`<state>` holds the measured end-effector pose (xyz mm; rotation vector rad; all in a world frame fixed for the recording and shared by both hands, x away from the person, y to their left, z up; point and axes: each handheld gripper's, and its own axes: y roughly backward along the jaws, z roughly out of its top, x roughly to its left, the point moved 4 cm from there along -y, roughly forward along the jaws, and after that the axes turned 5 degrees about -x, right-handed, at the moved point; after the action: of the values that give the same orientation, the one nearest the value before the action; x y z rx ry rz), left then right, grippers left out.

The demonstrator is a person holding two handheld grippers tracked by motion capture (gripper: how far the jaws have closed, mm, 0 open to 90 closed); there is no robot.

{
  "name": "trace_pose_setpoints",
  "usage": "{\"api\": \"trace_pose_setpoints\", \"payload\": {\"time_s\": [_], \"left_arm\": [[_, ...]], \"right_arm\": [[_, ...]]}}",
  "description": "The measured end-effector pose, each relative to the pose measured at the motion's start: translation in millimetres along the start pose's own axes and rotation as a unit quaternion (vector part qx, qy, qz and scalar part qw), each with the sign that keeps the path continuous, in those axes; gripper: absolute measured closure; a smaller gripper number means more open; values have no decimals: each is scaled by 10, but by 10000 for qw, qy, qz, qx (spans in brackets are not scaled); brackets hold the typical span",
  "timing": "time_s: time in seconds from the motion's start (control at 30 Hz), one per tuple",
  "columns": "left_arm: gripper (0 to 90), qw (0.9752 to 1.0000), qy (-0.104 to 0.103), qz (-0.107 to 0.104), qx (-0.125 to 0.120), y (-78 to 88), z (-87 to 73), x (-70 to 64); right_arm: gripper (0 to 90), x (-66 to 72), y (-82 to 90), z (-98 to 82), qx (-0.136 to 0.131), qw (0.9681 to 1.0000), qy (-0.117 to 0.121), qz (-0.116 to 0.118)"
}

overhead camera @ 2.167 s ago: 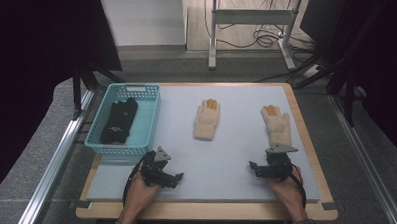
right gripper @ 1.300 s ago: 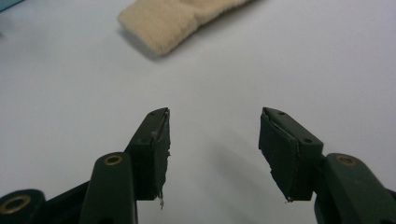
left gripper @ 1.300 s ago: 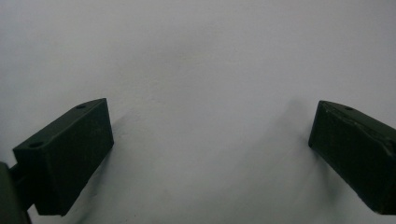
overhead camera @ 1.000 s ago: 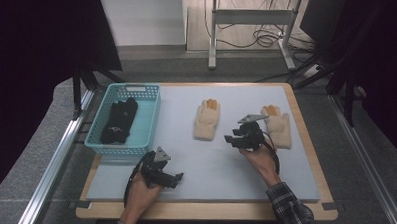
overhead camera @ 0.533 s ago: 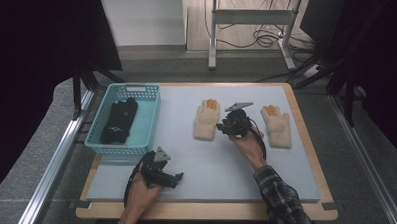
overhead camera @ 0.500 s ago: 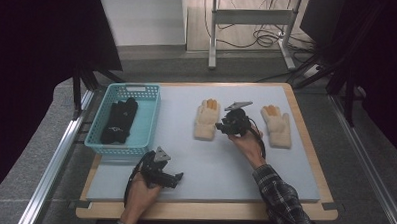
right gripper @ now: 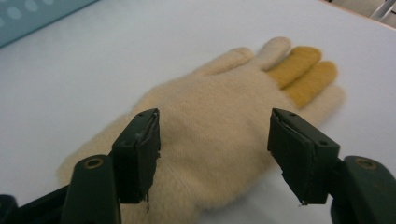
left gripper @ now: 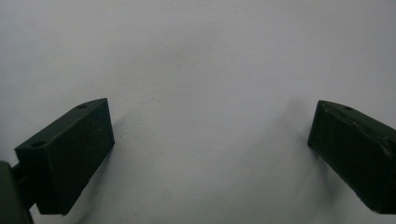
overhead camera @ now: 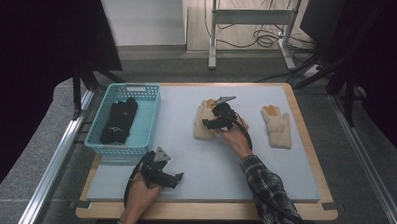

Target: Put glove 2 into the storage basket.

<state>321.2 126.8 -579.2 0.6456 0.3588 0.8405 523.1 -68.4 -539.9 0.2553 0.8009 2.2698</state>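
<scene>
Hovering over the cream glove [right gripper: 210,140], our right gripper [right gripper: 212,149] has just been opening, nothing clamped; left gripper [left gripper: 210,154] gapes wide on the worktop [overhead camera: 185,141].

bare mat [overhead camera: 205,157] between grippers, basket [overhead camera: 148,121] walling left

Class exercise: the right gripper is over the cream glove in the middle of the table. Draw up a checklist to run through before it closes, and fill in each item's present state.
1. Right gripper jaws apart, just been opening: ok.
2. Cream glove between the jaws: ok.
3. Pads pressing on it: not ok, not yet.
4. Glove lying flat on the table: ok.
5. Left gripper apart from it, open: ok.
6. Room in the basket beside the black gloves: ok.
</scene>
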Motion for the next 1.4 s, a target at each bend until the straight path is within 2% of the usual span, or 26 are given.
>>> {"api": "trace_pose_setpoints", "payload": {"time_s": [0.13,0.2,0.3,0.33,0.43,0.5,0.57,0.67,0.7,1.03,1.27,1.4], "left_arm": [[6,10000,-3,0,-1,0,0,0],[6,10000,-3,1,-1,0,0,0],[6,10000,-6,3,-2,1,0,-1],[6,10000,-7,5,-2,1,0,0],[7,10000,-2,2,-1,1,-1,-1],[6,10000,-10,5,0,1,0,0],[6,10000,-7,5,-1,1,-1,-1],[7,10000,-9,5,0,1,-1,-1],[7,10000,-24,2,14,3,-1,1],[7,10000,-31,5,20,4,-2,3],[7,10000,-35,7,23,4,-2,4],[7,10000,-35,7,15,2,-2,4]], "right_arm": [[272,19,-118,37,-41,10000,43,-12],[254,31,-178,55,24,9999,119,-44],[243,42,-279,28,222,9989,331,-230],[245,36,-300,17,231,9989,317,-250],[406,14,-298,0,241,9996,81,-138],[497,16,-268,-1,304,9994,42,-130],[548,25,-243,6,375,9991,77,-168],[587,47,-204,22,415,9984,306,-242],[593,55,-191,27,400,9984,317,-245],[627,102,111,113,88,9995,269,-118],[627,174,470,127,-145,9997,157,69],[626,252,703,87,-208,9995,217,135]]}}
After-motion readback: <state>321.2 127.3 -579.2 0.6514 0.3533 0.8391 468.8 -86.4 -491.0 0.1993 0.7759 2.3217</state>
